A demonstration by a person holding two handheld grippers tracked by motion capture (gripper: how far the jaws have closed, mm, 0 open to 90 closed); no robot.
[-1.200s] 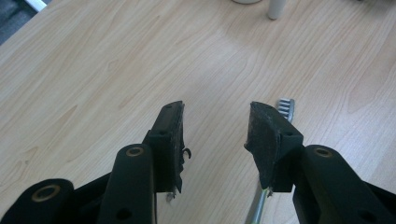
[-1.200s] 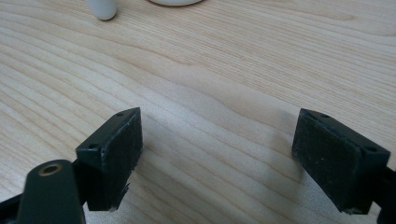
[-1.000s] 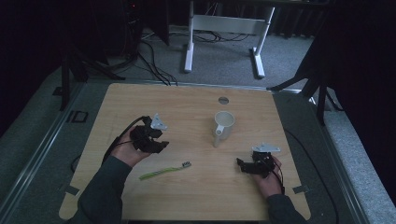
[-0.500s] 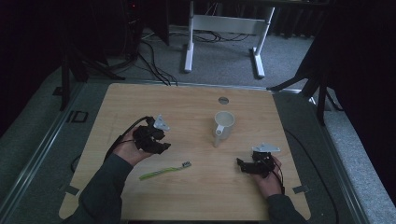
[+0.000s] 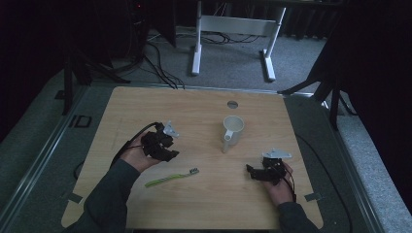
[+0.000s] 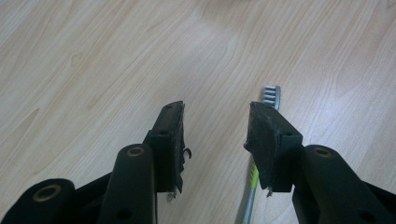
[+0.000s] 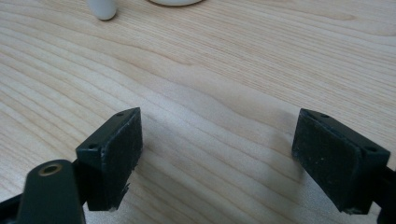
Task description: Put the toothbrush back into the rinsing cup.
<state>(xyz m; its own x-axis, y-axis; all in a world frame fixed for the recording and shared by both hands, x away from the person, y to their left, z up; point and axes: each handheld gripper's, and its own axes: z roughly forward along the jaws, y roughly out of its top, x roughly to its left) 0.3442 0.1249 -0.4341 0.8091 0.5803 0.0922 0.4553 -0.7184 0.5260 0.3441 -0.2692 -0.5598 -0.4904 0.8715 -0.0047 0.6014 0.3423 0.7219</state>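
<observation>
While the wooden table stands on grey carpet, the left gripper hovers half-open above the toothbrush; the right gripper gapes wide, grasping nothing.

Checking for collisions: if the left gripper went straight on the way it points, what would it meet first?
Probably the bare light wooden tabletop. The left gripper tilts down at it, fingers open, while the green-handled toothbrush lies just beside its line, under one finger.

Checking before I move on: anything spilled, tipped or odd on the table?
Nothing stands out. The white mug stands upright, no spill shows, and the green toothbrush lies flat on the wooden table near the left gripper.
</observation>
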